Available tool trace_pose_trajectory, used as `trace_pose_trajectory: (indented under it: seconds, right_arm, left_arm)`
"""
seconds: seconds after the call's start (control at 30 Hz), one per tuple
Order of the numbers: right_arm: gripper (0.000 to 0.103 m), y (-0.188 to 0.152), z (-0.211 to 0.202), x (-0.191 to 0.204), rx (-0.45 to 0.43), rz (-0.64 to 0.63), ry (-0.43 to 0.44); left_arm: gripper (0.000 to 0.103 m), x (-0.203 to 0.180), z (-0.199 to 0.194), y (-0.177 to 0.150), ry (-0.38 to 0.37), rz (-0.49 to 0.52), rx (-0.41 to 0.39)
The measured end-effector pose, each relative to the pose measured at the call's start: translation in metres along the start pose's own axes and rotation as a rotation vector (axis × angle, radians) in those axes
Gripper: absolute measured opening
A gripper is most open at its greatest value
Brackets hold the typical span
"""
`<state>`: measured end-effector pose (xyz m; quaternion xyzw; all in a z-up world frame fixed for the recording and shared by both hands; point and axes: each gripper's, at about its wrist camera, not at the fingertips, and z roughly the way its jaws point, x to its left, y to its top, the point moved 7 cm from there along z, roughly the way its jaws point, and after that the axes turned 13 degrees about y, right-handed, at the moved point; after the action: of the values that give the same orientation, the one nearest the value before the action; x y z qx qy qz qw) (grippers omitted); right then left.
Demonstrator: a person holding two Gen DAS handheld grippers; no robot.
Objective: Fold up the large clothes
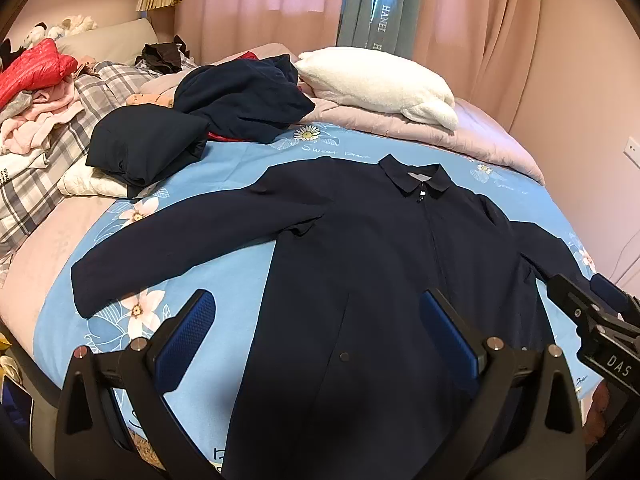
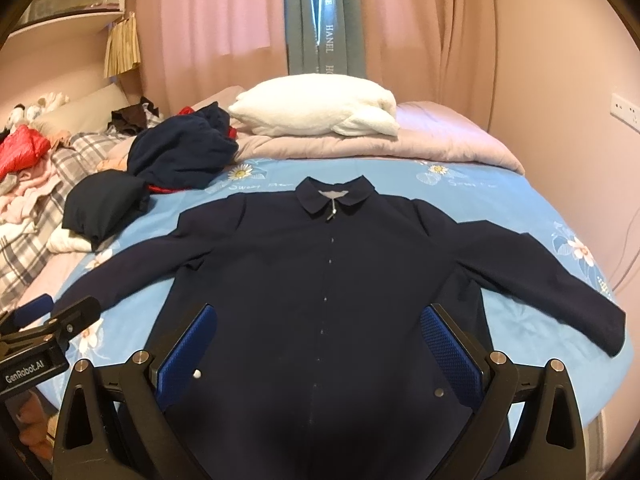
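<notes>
A dark navy jacket (image 1: 380,264) lies flat and face up on the blue floral bedsheet (image 1: 224,168), collar far, both sleeves spread out; it also fills the right wrist view (image 2: 320,280). My left gripper (image 1: 318,312) is open and empty, hovering above the jacket's lower left part. My right gripper (image 2: 320,328) is open and empty above the jacket's lower middle. The right gripper also shows at the right edge of the left wrist view (image 1: 600,312), and the left gripper at the left edge of the right wrist view (image 2: 44,336).
A folded navy garment (image 1: 144,148) and a crumpled navy one (image 1: 244,96) lie at the far left of the sheet. A white fluffy pillow (image 1: 380,80) rests on a pink quilt (image 1: 460,136) behind the collar. Loose clothes (image 1: 36,92) pile at left. Pink curtains (image 2: 224,12) hang behind.
</notes>
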<state>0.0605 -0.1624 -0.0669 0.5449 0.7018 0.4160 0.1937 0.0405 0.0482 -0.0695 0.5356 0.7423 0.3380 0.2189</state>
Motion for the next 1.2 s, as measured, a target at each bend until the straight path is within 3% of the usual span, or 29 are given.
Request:
trace_pose_trajectory:
  seconds: [1.2]
  right_arm:
    - [0.102,0.0024,-0.0076,-0.0001,-0.015,0.012,-0.016]
  left_arm:
    - [0.102,-0.0002,-0.0022,-0.0019,-0.043,-0.036,0.018]
